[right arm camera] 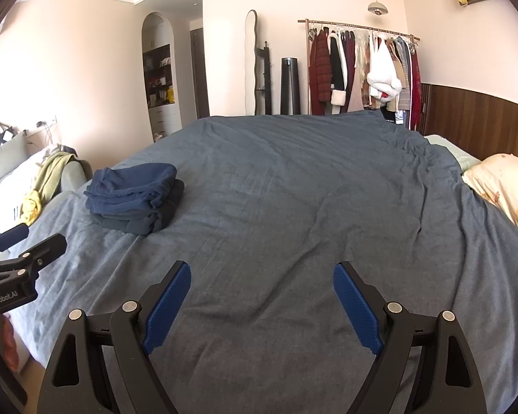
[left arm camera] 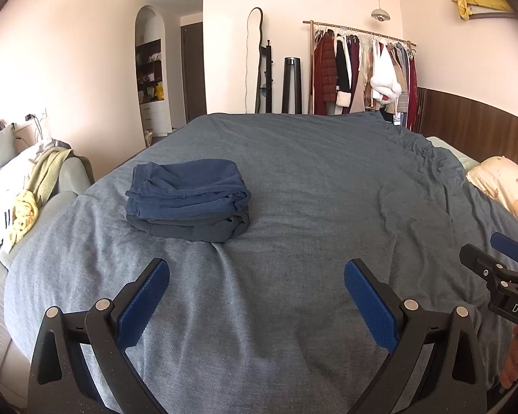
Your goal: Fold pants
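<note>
Dark blue pants (left arm camera: 190, 198) lie folded in a neat stack on the left part of the grey-blue bed cover (left arm camera: 310, 179); they also show in the right wrist view (right arm camera: 134, 201). My left gripper (left arm camera: 257, 276) is open and empty, hovering over the cover in front of and right of the stack. My right gripper (right arm camera: 262, 276) is open and empty over the bed's middle front. Each gripper shows at the other view's edge: the right one (left arm camera: 497, 255) and the left one (right arm camera: 34, 241).
A patterned pillow (left arm camera: 507, 186) lies at the bed's right edge. A sofa with a green and a yellow garment (left arm camera: 34, 193) stands left of the bed. A clothes rack (left arm camera: 362, 69), a mirror and a dark stand are against the far wall.
</note>
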### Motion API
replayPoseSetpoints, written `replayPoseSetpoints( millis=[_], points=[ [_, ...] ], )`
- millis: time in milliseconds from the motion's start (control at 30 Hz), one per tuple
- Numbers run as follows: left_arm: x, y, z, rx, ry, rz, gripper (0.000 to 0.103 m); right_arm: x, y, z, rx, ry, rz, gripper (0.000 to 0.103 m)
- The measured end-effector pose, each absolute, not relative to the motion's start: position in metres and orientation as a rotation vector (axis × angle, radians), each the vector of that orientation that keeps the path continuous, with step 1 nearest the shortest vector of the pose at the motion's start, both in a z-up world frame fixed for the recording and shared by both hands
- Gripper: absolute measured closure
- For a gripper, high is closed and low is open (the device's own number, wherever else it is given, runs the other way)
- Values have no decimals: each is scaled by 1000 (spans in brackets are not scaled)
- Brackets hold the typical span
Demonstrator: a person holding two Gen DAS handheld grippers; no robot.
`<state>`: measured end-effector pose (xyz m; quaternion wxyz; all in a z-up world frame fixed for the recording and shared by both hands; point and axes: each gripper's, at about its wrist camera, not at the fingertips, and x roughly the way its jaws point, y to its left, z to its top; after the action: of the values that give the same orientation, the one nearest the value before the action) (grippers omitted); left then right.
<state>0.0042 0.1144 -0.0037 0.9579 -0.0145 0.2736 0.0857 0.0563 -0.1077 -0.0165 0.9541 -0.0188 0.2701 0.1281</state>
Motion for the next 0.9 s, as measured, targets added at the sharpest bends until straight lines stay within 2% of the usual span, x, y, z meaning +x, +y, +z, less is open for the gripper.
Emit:
replayPoseSetpoints(
  millis=[900],
  points=[
    [4, 115, -1, -7, 547, 162, 0, 59, -96, -19, -55, 556, 270, 18]
  ],
)
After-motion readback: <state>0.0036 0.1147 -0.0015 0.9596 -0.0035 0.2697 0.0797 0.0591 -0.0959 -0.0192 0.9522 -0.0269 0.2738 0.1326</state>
